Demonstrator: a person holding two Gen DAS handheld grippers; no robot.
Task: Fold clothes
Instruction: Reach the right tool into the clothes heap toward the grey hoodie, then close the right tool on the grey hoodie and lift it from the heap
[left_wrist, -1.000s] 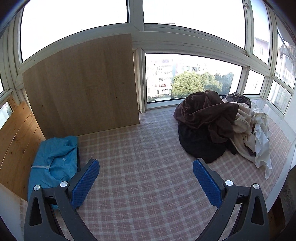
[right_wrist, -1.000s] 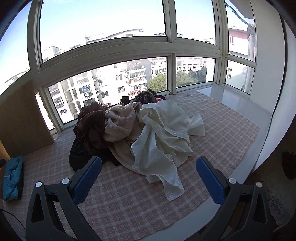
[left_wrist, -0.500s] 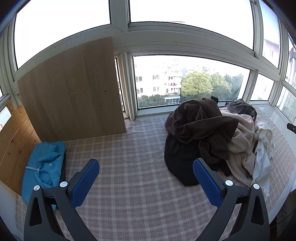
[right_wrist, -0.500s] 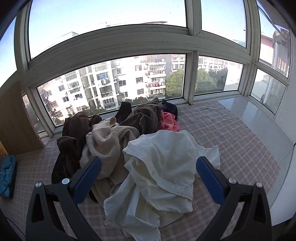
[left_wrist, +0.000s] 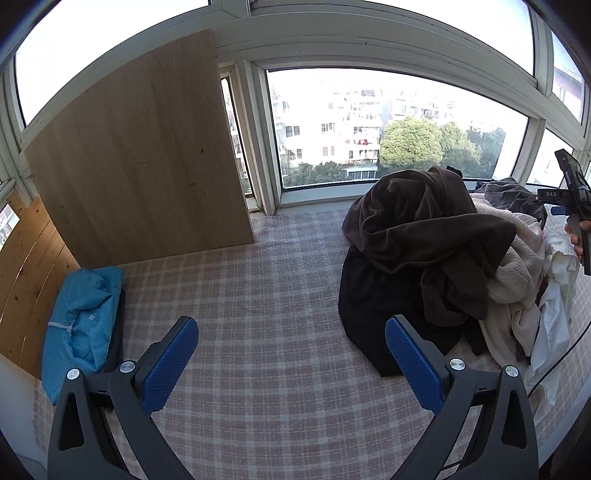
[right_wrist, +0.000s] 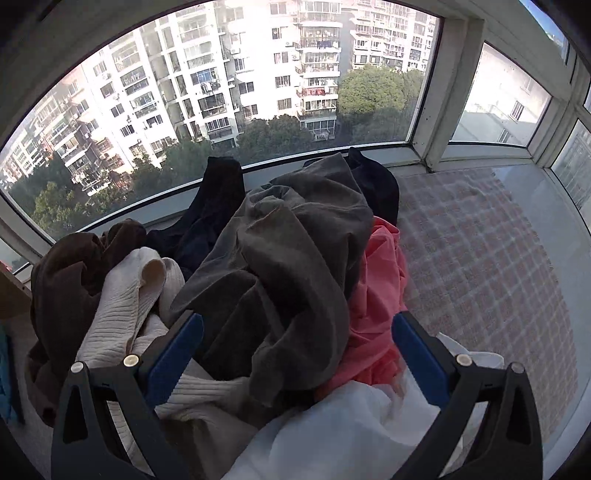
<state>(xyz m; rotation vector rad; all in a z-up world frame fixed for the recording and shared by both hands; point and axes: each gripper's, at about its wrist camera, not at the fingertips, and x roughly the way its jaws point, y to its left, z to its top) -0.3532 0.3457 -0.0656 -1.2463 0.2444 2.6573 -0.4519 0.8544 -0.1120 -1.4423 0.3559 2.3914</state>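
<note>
clothes pile (right_wrist: 280, 288) sits on the pink plaid cloth (left_wrist: 266, 332) by the window; no basket or bin in view, so the heap is loose on the cloth.

right gripper (right_wrist: 297, 354) is spread wide, holding nothing, hovering right over the pile. betw its blue pads: grey garment (right_wrist: 295, 258), bunched on top of the heap. pink garment (right_wrist: 376, 302) is just inside the right-side pad (right_wrist: 413, 354), partly under the grey one. white shirt (right_wrist: 343, 432) lies below/nearest the claw base. ribbed cream sweater (right_wrist: 125, 306) is at the left-side pad and past it; dark brown garment (right_wrist: 70, 280) is further left. black garment (right_wrist: 210, 210) lies ahead of the claw, against the window sill. can't tell if the pads touch fabric.

left gripper (left_wrist: 291, 365) is also wide open and empty, over bare plaid cloth. the pile is ahead and to its right; its right-side pad overlaps the black piece at the heap's edge in view, contact unclear. dark brown garment (left_wrist: 424, 229) tops that side, cream sweater (left_wrist: 517, 266) beyond it. folded blue garment (left_wrist: 81, 325) lies off to the left of the claw, well apart from the pile, beside a wooden board (left_wrist: 140, 155) leaning at the window. the other gripper's body w/ a hand (left_wrist: 576, 236) on it shows at far right edge, above the pile.
</note>
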